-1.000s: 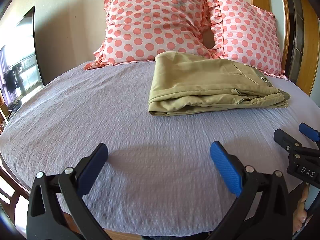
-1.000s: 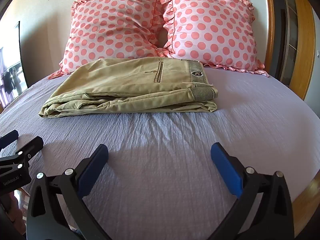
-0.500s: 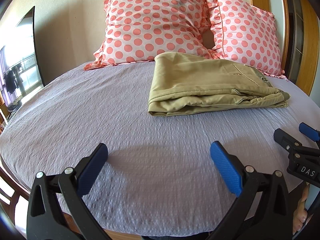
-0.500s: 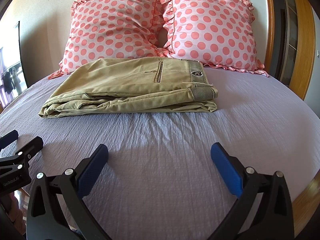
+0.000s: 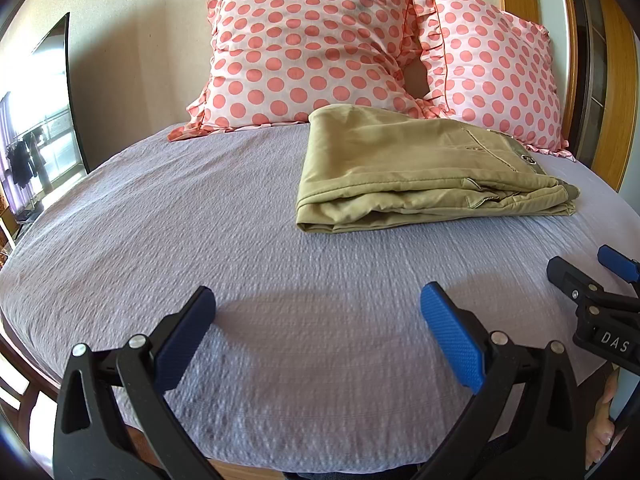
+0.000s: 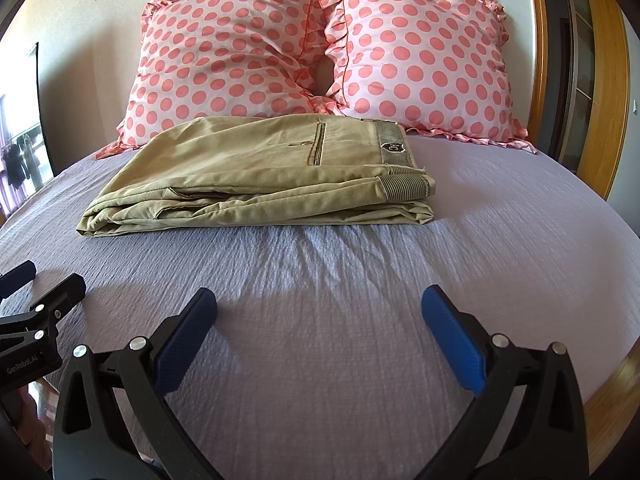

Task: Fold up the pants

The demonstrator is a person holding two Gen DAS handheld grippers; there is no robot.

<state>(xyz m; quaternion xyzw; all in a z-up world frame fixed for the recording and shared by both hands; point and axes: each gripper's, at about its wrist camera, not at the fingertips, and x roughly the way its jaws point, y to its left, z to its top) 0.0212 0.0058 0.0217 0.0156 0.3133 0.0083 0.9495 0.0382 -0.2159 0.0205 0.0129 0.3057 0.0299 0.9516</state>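
Pants (image 6: 256, 176) folded flat on bed (image 6: 520, 240), just in front of pillows (image 6: 424, 64). Left gripper (image 5: 318, 316) and right gripper (image 6: 320, 316): fingers spread wide, holding nothing, well short of pants.

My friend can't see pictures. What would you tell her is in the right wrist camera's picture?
Tan pants lie folded in a neat stack on a bed with a lavender sheet, in front of two pink polka-dot pillows. The open right gripper hangs empty over the sheet in the foreground, apart from the pants, and the left gripper peeks in at the left edge.
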